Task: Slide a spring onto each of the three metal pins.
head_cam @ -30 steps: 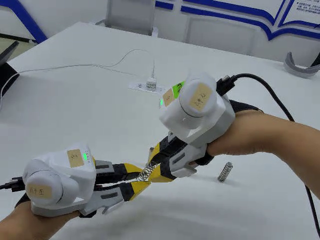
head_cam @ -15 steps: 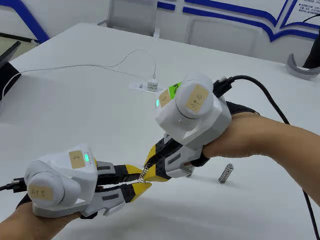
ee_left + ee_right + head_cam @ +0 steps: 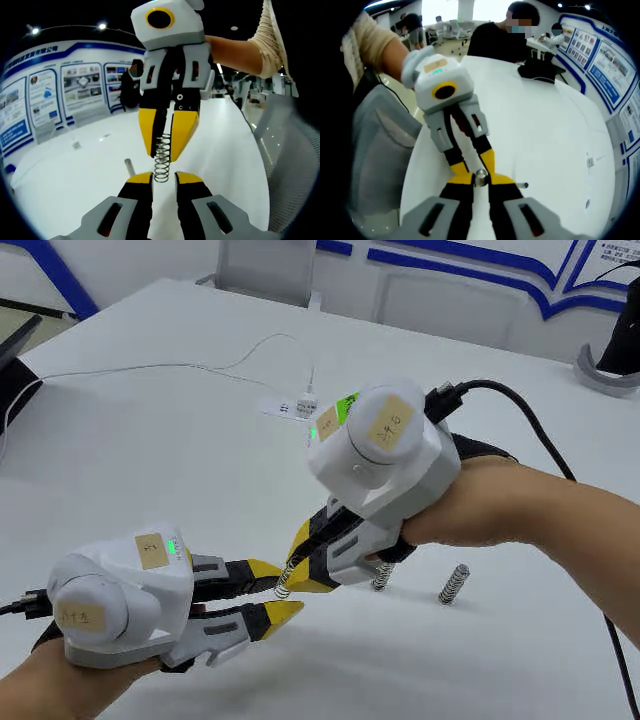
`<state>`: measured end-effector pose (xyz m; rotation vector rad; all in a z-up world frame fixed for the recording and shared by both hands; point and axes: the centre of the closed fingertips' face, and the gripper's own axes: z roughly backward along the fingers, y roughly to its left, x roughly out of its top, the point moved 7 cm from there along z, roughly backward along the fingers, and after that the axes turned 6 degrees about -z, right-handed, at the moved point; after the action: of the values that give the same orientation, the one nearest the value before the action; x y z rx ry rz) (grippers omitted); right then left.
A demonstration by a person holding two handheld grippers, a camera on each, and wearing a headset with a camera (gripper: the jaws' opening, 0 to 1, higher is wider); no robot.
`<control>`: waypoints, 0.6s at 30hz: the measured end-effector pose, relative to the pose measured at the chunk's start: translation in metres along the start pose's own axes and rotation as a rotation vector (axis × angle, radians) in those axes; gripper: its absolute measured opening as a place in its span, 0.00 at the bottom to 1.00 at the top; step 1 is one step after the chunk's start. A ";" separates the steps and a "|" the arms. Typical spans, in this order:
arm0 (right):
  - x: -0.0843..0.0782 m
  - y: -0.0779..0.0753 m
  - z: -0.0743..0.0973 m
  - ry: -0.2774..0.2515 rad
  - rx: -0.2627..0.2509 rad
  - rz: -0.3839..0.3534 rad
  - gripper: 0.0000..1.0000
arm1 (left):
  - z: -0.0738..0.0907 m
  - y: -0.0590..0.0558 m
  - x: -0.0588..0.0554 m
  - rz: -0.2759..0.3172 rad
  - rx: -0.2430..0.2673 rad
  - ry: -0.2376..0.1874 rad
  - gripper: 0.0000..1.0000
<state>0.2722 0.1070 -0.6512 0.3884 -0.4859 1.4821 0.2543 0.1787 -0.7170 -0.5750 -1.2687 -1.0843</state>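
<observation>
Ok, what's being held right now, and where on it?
The spring: right gripper pinches one end; left gripper flanks the other end, grip there unclear.

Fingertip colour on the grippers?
Yellow; clearest on the right gripper holding the spring, left gripper view.
</observation>
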 end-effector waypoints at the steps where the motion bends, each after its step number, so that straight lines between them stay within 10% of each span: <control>1: 0.001 -0.001 0.001 -0.001 -0.001 -0.002 0.12 | 0.001 0.000 0.000 0.003 0.003 0.000 0.19; 18: -0.008 -0.032 0.024 0.007 -0.093 -0.052 0.12 | 0.011 0.014 -0.005 0.050 0.078 0.016 0.40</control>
<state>0.3018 0.0860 -0.6338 0.3202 -0.5331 1.4051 0.2620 0.1957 -0.7158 -0.5355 -1.2710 -0.9918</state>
